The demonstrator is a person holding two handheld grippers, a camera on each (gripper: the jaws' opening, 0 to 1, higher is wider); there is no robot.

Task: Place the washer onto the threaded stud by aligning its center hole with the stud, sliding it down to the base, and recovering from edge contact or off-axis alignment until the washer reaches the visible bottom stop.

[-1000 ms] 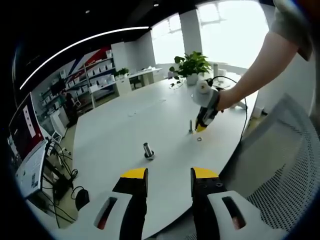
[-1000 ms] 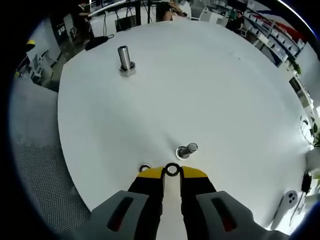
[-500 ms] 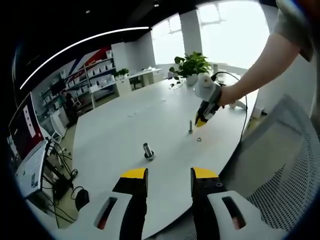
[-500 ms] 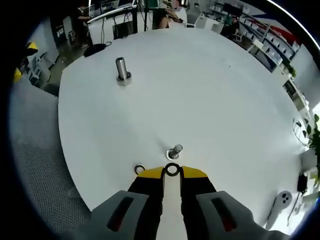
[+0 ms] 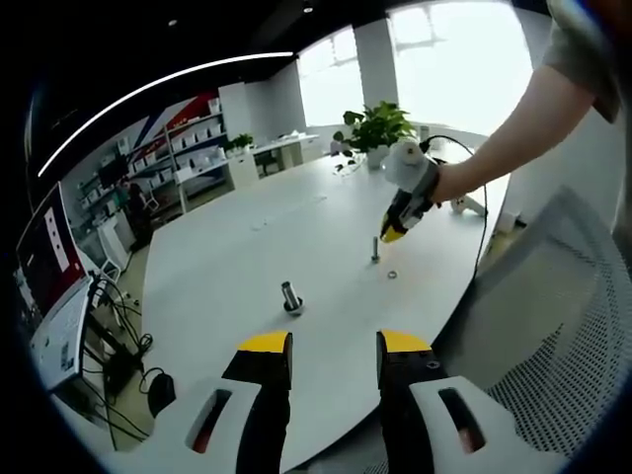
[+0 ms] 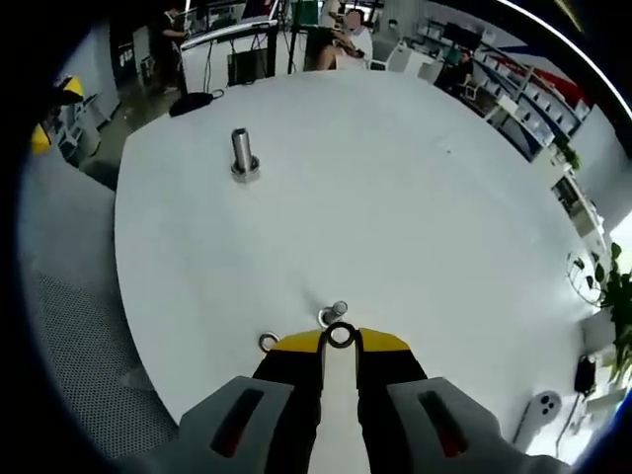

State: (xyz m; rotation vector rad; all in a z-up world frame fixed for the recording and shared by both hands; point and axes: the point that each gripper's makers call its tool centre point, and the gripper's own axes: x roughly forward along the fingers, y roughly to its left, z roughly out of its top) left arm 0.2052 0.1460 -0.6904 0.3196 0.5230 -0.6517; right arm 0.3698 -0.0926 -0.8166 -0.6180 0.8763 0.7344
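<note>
A small flat silver metal washer (image 6: 340, 335) with a round centre hole sits pinched between the closed yellow tips of the right tool (image 6: 340, 341), just above the short upright threaded steel stud (image 6: 339, 312) on the white round surface (image 6: 395, 197). A second silver washer (image 6: 268, 342) lies flat beside it. A larger grey bolt (image 6: 243, 154) stands well apart. The left tool (image 5: 334, 343) hangs open, holding nothing.

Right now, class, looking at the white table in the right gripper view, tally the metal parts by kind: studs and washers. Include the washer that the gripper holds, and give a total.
Studs: 2, far stud and near stud.
Washers: 2, held washer and loose washer.
Total: 4.
</note>
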